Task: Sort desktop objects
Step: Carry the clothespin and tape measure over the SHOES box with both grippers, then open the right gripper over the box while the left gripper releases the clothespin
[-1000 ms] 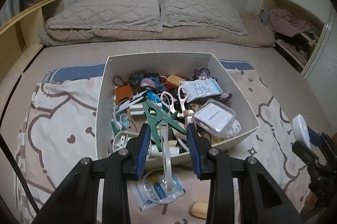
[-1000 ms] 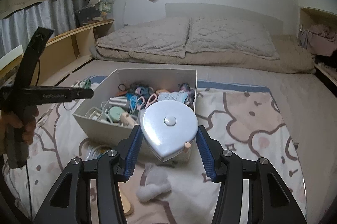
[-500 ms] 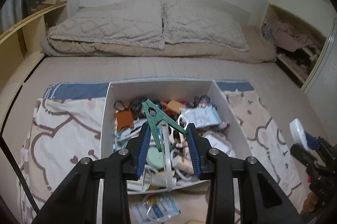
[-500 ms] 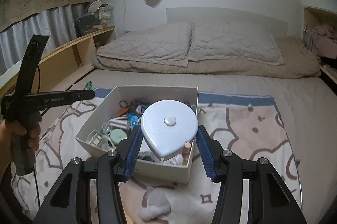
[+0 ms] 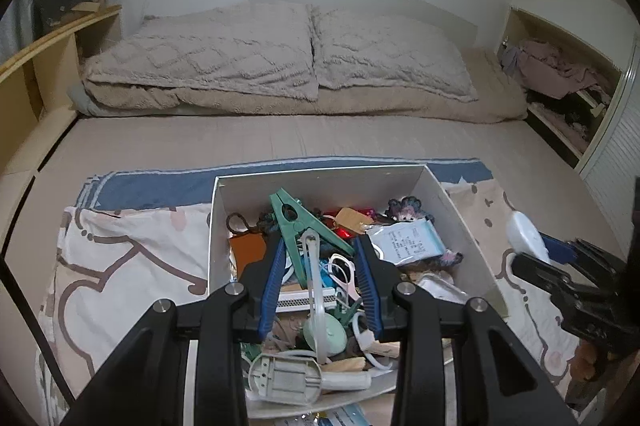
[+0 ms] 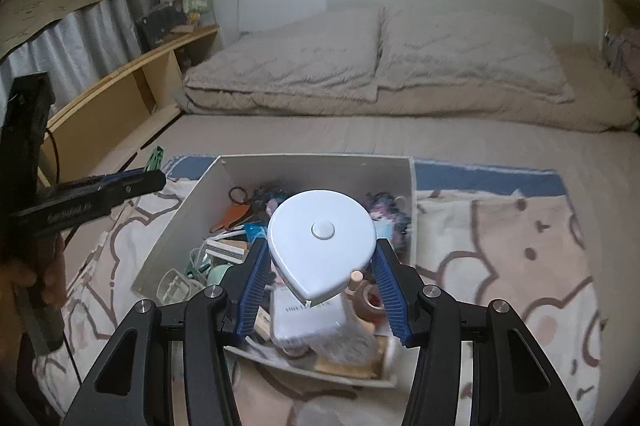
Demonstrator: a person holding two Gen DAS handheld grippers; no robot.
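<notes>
Green plastic clothes peg sits clamped in the left gripper, jaws closed down on it together with a thin white plastic strip, both held above the white box of clutter standing on the patterned blanket at the near end of the bed. Peg looks light and stiff, with a spring; best held across its flat handles, as now, since the tapered nose could slip out. Right gripper has its jaws closed on a white teardrop-shaped case, probably a tape measure, taken at its two sloping sides over the box. Shell looks smooth, hard and light; a narrowing profile like this may squirt forward under a firm squeeze. Left wrist view alone shows the peg's full shape and the foil packet and tan tag lying in the box; it catches the case only edge-on at far right. Right wrist view alone shows the case's round face with its centre button, and a hand holding the left gripper's handle.
</notes>
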